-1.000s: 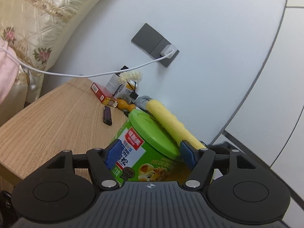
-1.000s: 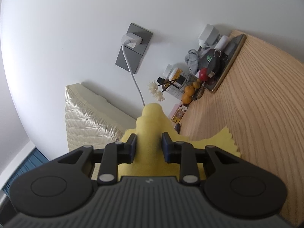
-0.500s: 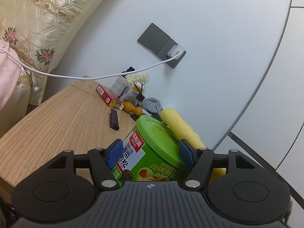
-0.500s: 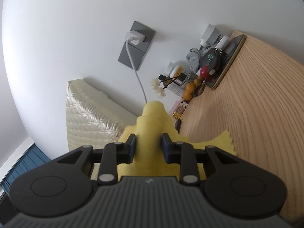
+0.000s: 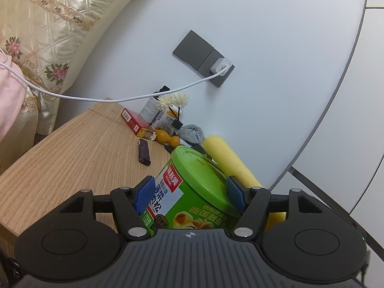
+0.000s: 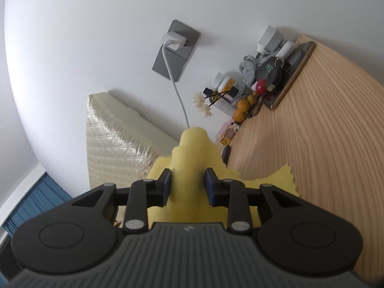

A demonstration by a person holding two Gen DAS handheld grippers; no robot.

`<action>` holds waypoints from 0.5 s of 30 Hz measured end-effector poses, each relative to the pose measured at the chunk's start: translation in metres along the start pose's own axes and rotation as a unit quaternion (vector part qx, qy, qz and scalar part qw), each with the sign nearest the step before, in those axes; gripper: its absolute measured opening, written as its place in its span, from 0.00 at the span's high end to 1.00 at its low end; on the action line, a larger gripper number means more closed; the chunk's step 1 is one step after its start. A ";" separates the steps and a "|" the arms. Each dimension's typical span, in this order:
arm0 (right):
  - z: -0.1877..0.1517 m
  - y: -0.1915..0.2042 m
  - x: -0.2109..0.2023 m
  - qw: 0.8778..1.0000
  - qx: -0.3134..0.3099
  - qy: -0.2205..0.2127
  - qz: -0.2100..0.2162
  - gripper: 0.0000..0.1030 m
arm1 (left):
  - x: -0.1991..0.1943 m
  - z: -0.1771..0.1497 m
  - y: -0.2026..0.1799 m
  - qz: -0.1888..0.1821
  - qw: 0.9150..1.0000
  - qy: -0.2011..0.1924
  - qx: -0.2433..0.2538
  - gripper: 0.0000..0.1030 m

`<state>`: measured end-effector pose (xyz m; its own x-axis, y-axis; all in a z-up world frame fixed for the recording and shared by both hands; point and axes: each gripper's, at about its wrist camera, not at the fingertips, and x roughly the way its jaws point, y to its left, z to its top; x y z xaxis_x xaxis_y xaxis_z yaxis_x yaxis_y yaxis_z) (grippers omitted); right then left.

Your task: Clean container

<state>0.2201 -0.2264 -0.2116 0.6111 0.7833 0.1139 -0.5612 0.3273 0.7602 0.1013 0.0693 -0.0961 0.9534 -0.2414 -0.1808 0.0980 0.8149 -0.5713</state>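
Note:
My left gripper [image 5: 190, 195] is shut on a green round container [image 5: 189, 204] with a green lid [image 5: 204, 172] and a printed label, held tilted above the wooden table [image 5: 72, 158]. My right gripper [image 6: 188, 187] is shut on a bunched yellow cloth [image 6: 192, 148]. In the left wrist view the cloth [image 5: 230, 160] shows as a yellow roll just behind the container's lid, at its far right rim; whether it touches is unclear.
Clutter lines the wall: a red box [image 5: 132, 121], a black lighter [image 5: 144, 152], white flowers [image 5: 174, 99], oranges [image 6: 240, 110], a grey rag [image 5: 193, 133] and a tray of small items [image 6: 288, 72]. A white charger cable [image 5: 120, 99] hangs from the wall socket [image 5: 204, 61]. A quilted headboard [image 5: 48, 24] stands left.
The left gripper and container have shifted, so the lid shows more from above and the clutter sits higher in view. The cloth roll stays behind the lid. The right view has hardly changed.

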 end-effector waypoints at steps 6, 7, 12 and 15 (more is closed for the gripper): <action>0.001 0.002 0.007 1.000 -0.004 -0.005 -0.007 0.70 | -0.001 0.000 0.000 -0.001 1.000 0.001 0.003 0.32; 0.002 0.001 0.009 1.000 -0.003 -0.006 -0.007 0.70 | -0.001 0.000 0.000 -0.002 1.000 0.001 0.004 0.32; 0.008 -0.002 0.020 1.000 0.000 -0.009 -0.007 0.70 | -0.001 0.000 0.000 -0.004 1.000 0.000 0.004 0.32; 0.011 -0.005 0.026 1.000 0.002 -0.011 -0.006 0.70 | -0.002 0.000 0.000 -0.009 1.000 0.003 0.007 0.30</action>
<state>0.2445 -0.2136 -0.2052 0.6301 0.7676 0.1176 -0.5511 0.3354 0.7640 0.0998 0.0700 -0.0954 0.9495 -0.2601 -0.1754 0.1198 0.8175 -0.5634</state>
